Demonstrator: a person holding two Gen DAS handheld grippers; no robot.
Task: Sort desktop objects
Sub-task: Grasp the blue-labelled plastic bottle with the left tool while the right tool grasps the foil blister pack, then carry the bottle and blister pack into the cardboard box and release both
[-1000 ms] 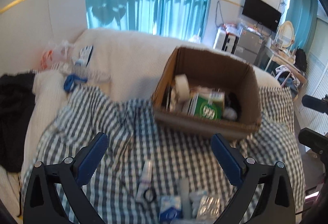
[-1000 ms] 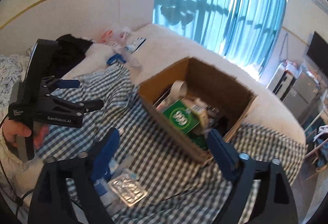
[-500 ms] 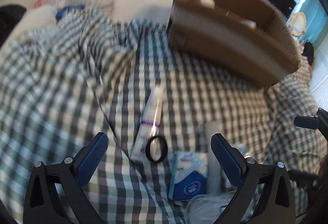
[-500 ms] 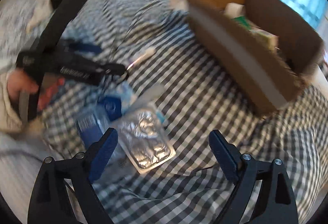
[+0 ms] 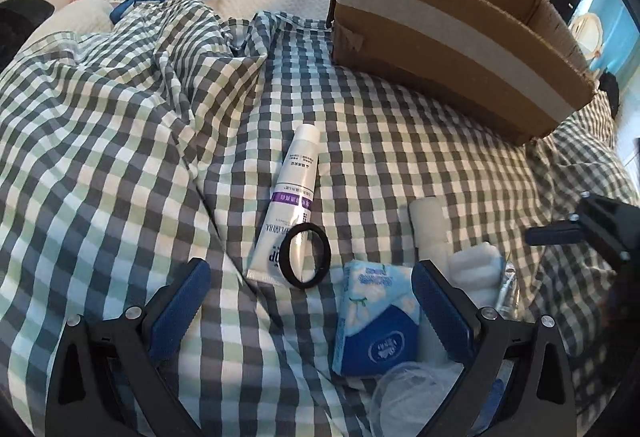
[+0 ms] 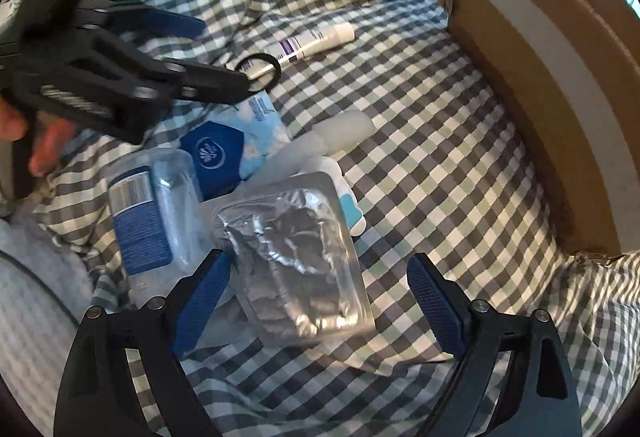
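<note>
Foil blister pack [image 6: 296,257] sits under my R gripper [image 6: 318,287], jaws closing, nothing gripped yet; L gripper [image 5: 308,295] open over hair tie [image 5: 305,256], lined up for the box [image 5: 452,25].

On the white tube [image 5: 294,195] lying on the checked cloth [image 5: 120,157] I make out only "op" near its crimped end; the smaller print and purple band stay unreadable. The blue tissue pack [image 5: 378,321] shows a round white emblem, its lettering too small for me.
</note>
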